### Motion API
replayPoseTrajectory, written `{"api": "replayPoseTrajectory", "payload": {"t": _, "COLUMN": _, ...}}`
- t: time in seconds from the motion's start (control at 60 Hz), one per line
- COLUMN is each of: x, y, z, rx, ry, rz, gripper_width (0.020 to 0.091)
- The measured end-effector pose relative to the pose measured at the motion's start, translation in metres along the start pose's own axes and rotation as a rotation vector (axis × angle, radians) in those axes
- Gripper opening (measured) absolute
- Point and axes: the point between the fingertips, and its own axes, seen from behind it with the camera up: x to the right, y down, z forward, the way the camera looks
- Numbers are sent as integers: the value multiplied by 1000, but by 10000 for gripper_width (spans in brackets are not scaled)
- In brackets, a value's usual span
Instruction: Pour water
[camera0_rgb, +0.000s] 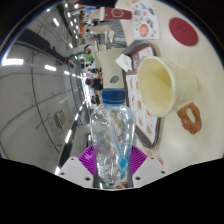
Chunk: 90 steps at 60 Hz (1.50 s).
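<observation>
My gripper (113, 160) is shut on a clear plastic water bottle (113, 138) with a blue cap (114, 96); both purple pads (90, 157) press its sides. The whole view is rolled, so the bottle is tilted with its cap end toward a pale yellow cup (164, 82). The cup stands just beyond and to the right of the cap on a pale table (195, 140), its open mouth facing me. The cap appears to be on the bottle. The bottle's lower end is hidden between my fingers.
A brown pretzel-shaped object (189, 119) lies by the cup. A brown tray (135, 55) with a white item sits behind the cup. A red round disc (181, 28) and papers lie further off. Room floor and shelving stretch away on the other side.
</observation>
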Motion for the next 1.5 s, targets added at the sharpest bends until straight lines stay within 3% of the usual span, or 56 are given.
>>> {"api": "replayPoseTrajectory", "payload": {"t": 0.167, "x": -52, "y": -10, "z": -17, "rx": 8, "ry": 77, "rz": -632, "gripper_width": 383}}
{"api": "replayPoseTrajectory", "payload": {"t": 0.35, "x": -137, "y": -52, "z": -61, "rx": 128, "ry": 94, "rz": -1304, "gripper_width": 382}}
{"api": "replayPoseTrajectory", "payload": {"t": 0.567, "x": -110, "y": -174, "z": -99, "rx": 241, "ry": 266, "rz": -1610, "gripper_width": 382}}
{"api": "replayPoseTrajectory", "payload": {"t": 0.7, "x": -46, "y": -219, "z": -114, "rx": 197, "ry": 379, "rz": -1658, "gripper_width": 381}}
{"api": "replayPoseTrajectory", "payload": {"t": 0.933, "x": 49, "y": -251, "z": -118, "rx": 81, "ry": 482, "rz": -1645, "gripper_width": 383}}
{"api": "replayPoseTrajectory", "payload": {"t": 1.083, "x": 86, "y": -259, "z": -132, "rx": 62, "ry": 527, "rz": -1631, "gripper_width": 391}}
{"api": "replayPoseTrajectory", "payload": {"t": 1.167, "x": 85, "y": -260, "z": -132, "rx": 89, "ry": 499, "rz": -1650, "gripper_width": 391}}
{"api": "replayPoseTrajectory", "payload": {"t": 1.3, "x": 85, "y": -256, "z": -133, "rx": 100, "ry": 493, "rz": -1665, "gripper_width": 444}}
{"api": "replayPoseTrajectory", "payload": {"t": 1.467, "x": 88, "y": -257, "z": -139, "rx": 85, "ry": 534, "rz": -1656, "gripper_width": 577}}
{"api": "replayPoseTrajectory", "payload": {"t": 1.5, "x": 92, "y": -254, "z": -144, "rx": 70, "ry": 561, "rz": -1653, "gripper_width": 653}}
